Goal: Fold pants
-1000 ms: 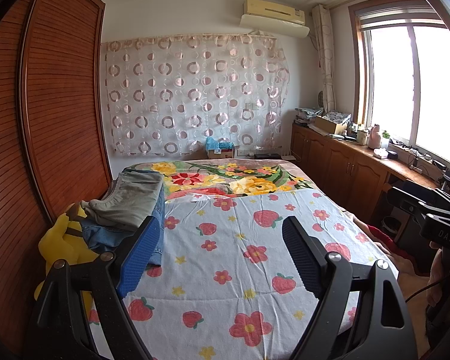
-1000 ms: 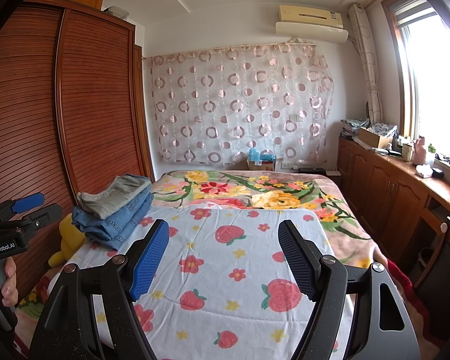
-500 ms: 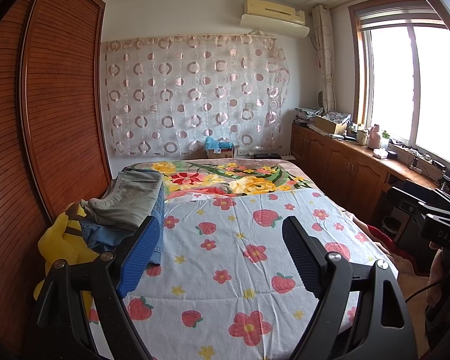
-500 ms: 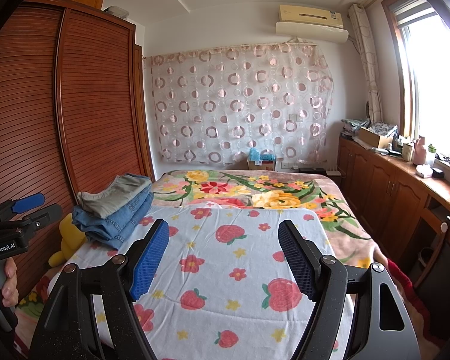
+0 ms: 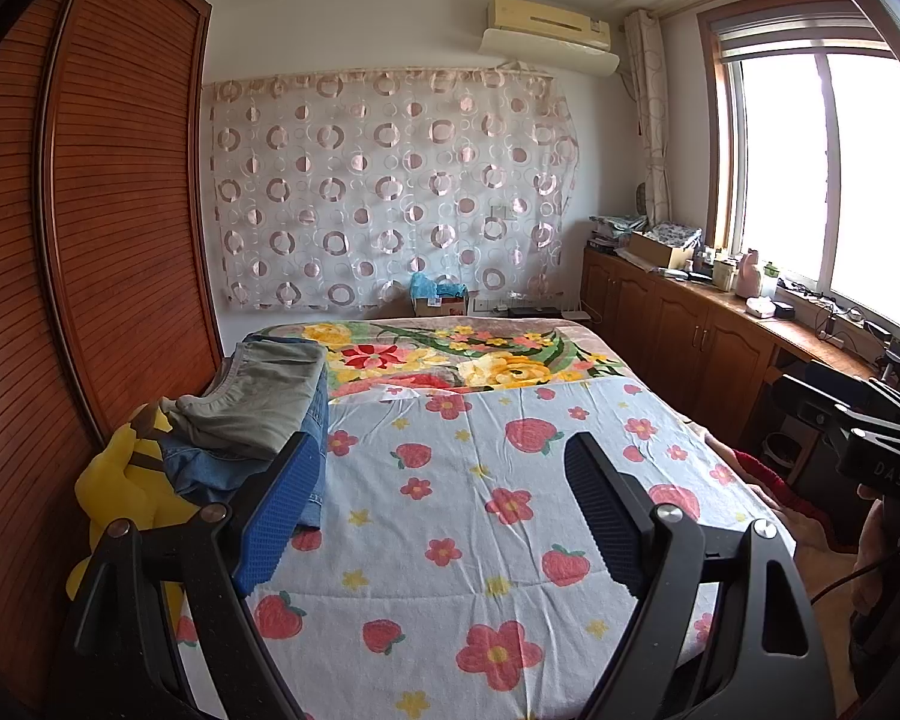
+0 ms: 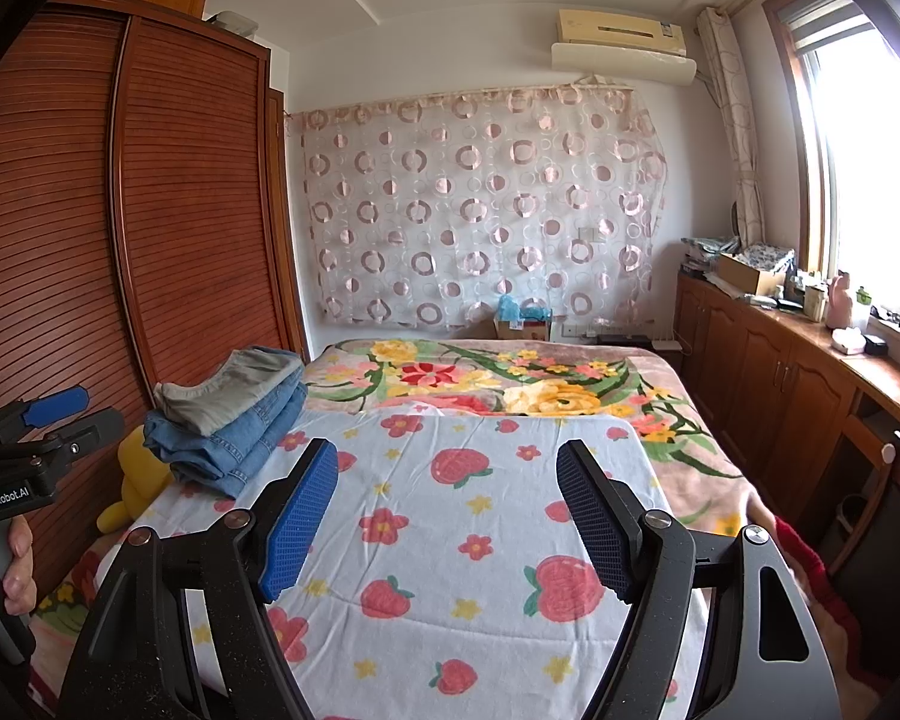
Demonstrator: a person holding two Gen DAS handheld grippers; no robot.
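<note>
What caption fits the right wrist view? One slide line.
Open right gripper above strawberry-print sheet; folded pants stack at bed's left edge.

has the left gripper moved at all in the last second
No. In the left wrist view, the left gripper frames the wardrobe and pants pile exactly as before.

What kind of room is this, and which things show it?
Most likely a home bedroom: a bed with a strawberry-print cover, a tall slatted wooden wardrobe beside it, and a stack of folded pants on the bed's left edge.
</note>
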